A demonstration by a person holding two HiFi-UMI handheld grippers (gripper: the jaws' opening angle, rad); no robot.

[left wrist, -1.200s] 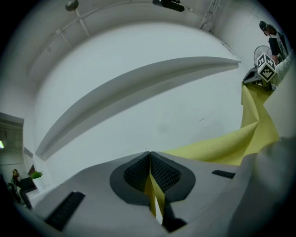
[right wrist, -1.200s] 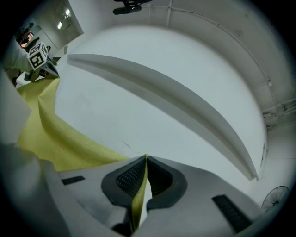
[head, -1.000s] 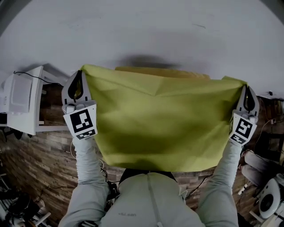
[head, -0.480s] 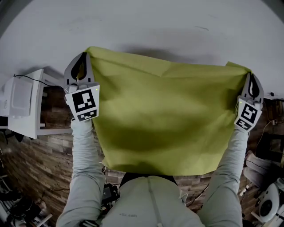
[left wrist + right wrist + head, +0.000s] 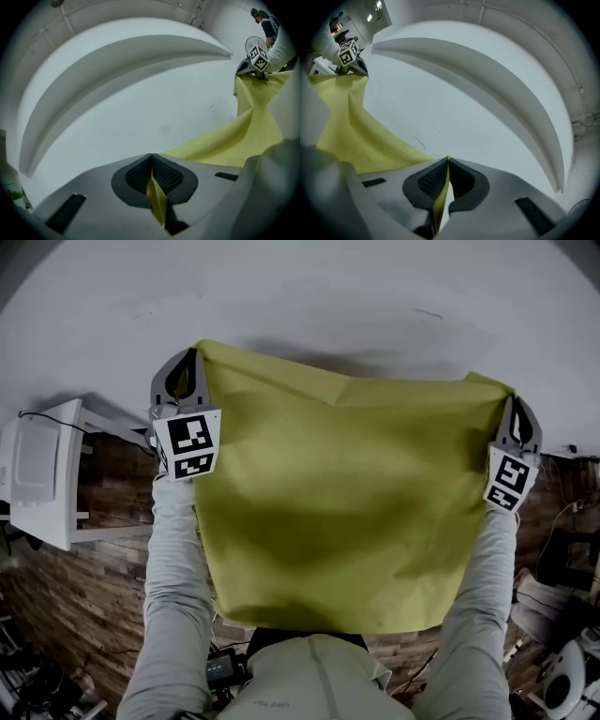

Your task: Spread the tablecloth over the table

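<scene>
A yellow-green tablecloth [image 5: 342, 493] hangs stretched between my two grippers above the white table [image 5: 309, 306]. My left gripper [image 5: 194, 354] is shut on its far left corner, and the cloth edge [image 5: 157, 199] shows pinched between the pads. My right gripper [image 5: 512, 401] is shut on the far right corner, with the cloth [image 5: 439, 197] clamped in the jaws. The near edge of the cloth droops toward my chest. In the left gripper view the tablecloth [image 5: 243, 136] runs across to the right gripper [image 5: 253, 65]; in the right gripper view the tablecloth [image 5: 356, 136] runs to the left gripper [image 5: 351, 63].
A white cabinet [image 5: 42, 474] stands at the left beside the table, over a wood-patterned floor [image 5: 84, 615]. Cables and equipment [image 5: 562, 643] lie on the floor at the right. The table's curved far rim [image 5: 140, 47] arcs ahead of both grippers.
Both grippers have carried the cloth forward over the table, away from my body. The fold along the cloth's far edge has flattened and the sheet is tauter.
</scene>
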